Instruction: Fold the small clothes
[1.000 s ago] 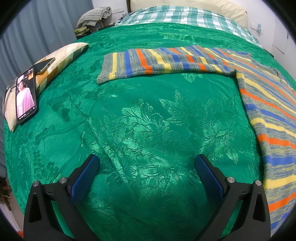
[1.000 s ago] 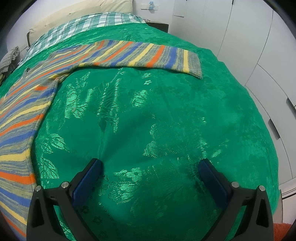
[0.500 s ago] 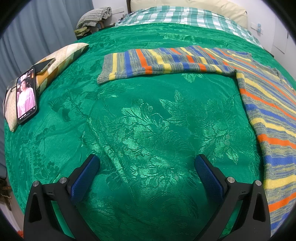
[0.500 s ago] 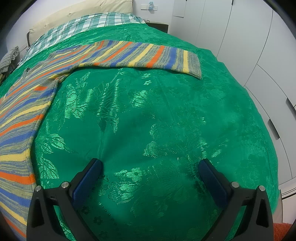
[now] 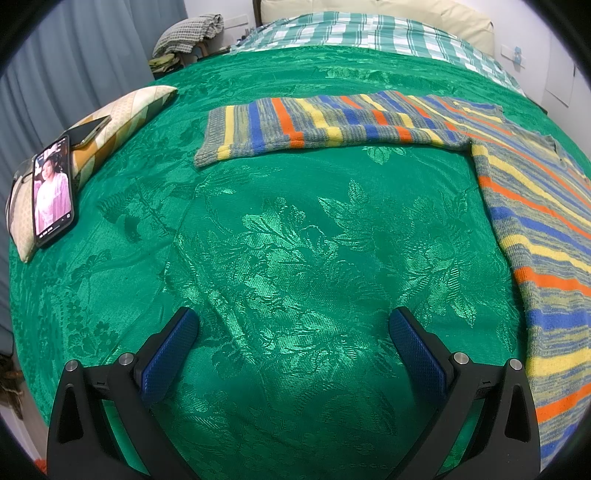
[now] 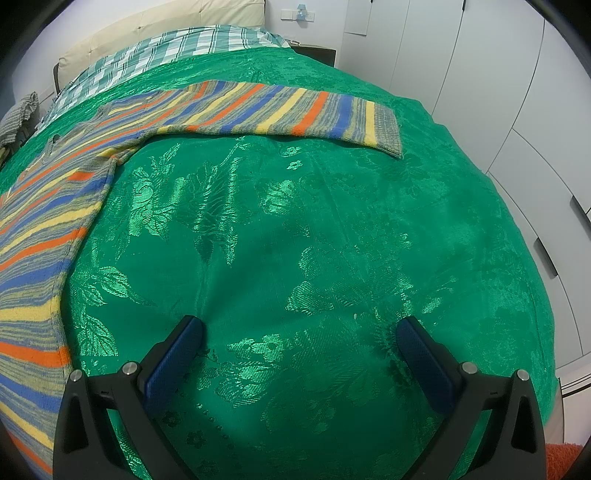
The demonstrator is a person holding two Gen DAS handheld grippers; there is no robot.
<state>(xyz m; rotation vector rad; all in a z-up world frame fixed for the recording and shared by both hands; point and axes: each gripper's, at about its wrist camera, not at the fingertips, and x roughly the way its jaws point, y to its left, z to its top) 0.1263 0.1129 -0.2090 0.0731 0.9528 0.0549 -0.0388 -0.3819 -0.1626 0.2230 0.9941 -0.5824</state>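
Glossy green brocade bedspread [image 5: 288,236] with woven leaf pattern covering bed; checked sheet [image 5: 369,31] lying far. White wardrobe doors [image 6: 498,92] standing right. Knitted striped sweater [image 5: 535,229] lying flat, sleeves stretching sideways. Lit phone [image 5: 51,192] resting on pillow [image 5: 122,118], left. Left gripper [image 5: 291,328] and right gripper [image 6: 299,332] hovering spread, holding nothing.

The sweater [image 5: 535,206] runs off the frame's right edge beside the left gripper, its hem unseen. Far left, the phone [image 5: 51,192] screen is too small to read.
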